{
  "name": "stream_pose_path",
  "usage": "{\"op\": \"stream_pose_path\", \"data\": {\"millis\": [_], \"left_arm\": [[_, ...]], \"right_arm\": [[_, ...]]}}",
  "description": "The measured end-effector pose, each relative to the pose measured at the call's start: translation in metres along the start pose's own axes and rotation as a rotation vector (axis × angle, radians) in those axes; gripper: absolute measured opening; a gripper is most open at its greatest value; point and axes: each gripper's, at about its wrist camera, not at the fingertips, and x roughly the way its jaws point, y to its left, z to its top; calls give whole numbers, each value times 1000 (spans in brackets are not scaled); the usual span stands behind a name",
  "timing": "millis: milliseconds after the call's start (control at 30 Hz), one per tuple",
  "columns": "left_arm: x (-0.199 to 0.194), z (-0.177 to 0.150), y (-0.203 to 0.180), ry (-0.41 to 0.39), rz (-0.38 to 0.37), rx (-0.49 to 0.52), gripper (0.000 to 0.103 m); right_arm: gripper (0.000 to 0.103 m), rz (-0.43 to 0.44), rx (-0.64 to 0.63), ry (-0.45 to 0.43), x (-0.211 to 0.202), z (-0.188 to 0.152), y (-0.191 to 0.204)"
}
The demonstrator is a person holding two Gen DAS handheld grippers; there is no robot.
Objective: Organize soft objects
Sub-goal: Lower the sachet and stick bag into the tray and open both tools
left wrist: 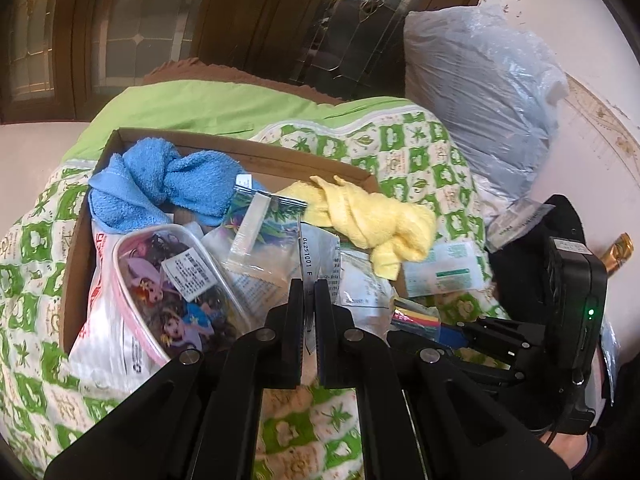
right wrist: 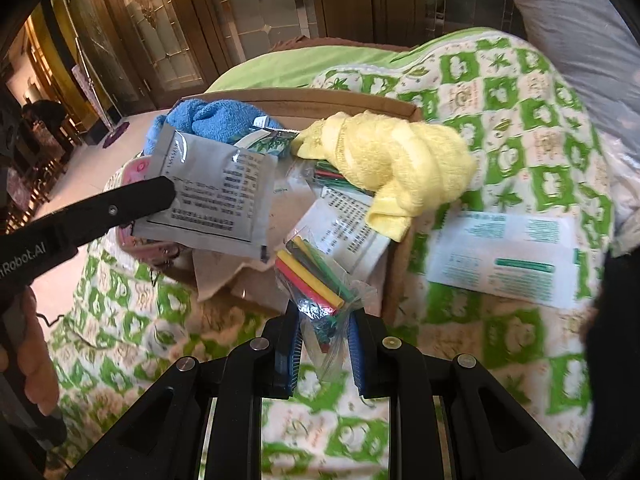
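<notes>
A cardboard box [left wrist: 80,236] lies on a green-and-white quilt. In it are a knotted blue towel [left wrist: 168,184], a knotted yellow towel [left wrist: 380,220] over its right rim, a cartoon pouch [left wrist: 176,288] and several packets. My left gripper [left wrist: 309,284] is shut on a silver printed sachet [right wrist: 212,196], held above the box. My right gripper [right wrist: 324,312] is shut on a clear bag of coloured tubes [right wrist: 316,276] at the box's near right corner. The yellow towel [right wrist: 396,164] and blue towel [right wrist: 216,120] show in the right wrist view too.
A white-and-green leaflet [right wrist: 500,256] lies on the quilt [right wrist: 520,120] right of the box. A plastic-wrapped grey pillow [left wrist: 480,92] leans against the wall at the back right. Dark wooden glass-panelled doors stand behind.
</notes>
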Motion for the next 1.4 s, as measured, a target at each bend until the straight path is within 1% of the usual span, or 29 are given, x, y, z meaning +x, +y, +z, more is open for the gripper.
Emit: {"op": "stream_pose_path", "data": {"millis": [167, 433, 500, 533, 600, 633, 667, 700, 733, 767, 800, 833, 867, 900, 1233, 1267, 1333, 1400], "left_arm": [[15, 1, 11, 16, 11, -16, 2], [28, 1, 20, 10, 57, 4, 4], [29, 1, 19, 9, 72, 18, 4], [29, 2, 19, 9, 76, 22, 6], [29, 2, 19, 9, 86, 29, 8], [28, 2, 19, 9, 91, 34, 9], [28, 2, 17, 7, 101, 41, 12], [27, 2, 16, 5, 106, 45, 19], [26, 2, 15, 2, 110, 49, 24], [25, 2, 14, -3, 111, 51, 36], [23, 2, 13, -8, 111, 53, 53], [20, 3, 12, -13, 113, 55, 61], [17, 3, 10, -22, 122, 57, 75], [15, 3, 9, -29, 131, 60, 80], [-11, 4, 9, -57, 162, 38, 82], [-16, 2, 8, -65, 163, 37, 82], [-23, -2, 6, -75, 165, 41, 82], [-31, -10, 3, -82, 175, 53, 83]], "right_arm": [[20, 25, 21, 4, 22, 8, -4], [20, 47, 23, -16, 46, 18, -1], [24, 58, 15, -33, 48, 21, 2], [26, 63, 13, -41, 49, 22, 3], [42, 79, 18, -56, 50, 22, 3], [46, 80, 21, -70, 48, 22, 2], [52, 77, 23, -78, 47, 21, 2], [57, 73, 27, -85, 46, 21, 1], [59, 72, 32, -89, 45, 21, -1], [62, 73, 37, -92, 42, 20, -2], [65, 73, 44, -94, 42, 19, -4], [67, 72, 48, -95, 40, 18, -4], [70, 72, 52, -96, 40, 17, -5], [73, 71, 56, -97, 39, 15, -6], [90, 45, 94, -135, 12, -4, -9], [93, 45, 98, -140, 8, -7, -9], [95, 47, 108, -147, -1, -15, -8], [102, 52, 112, -143, -6, -22, -7]]}}
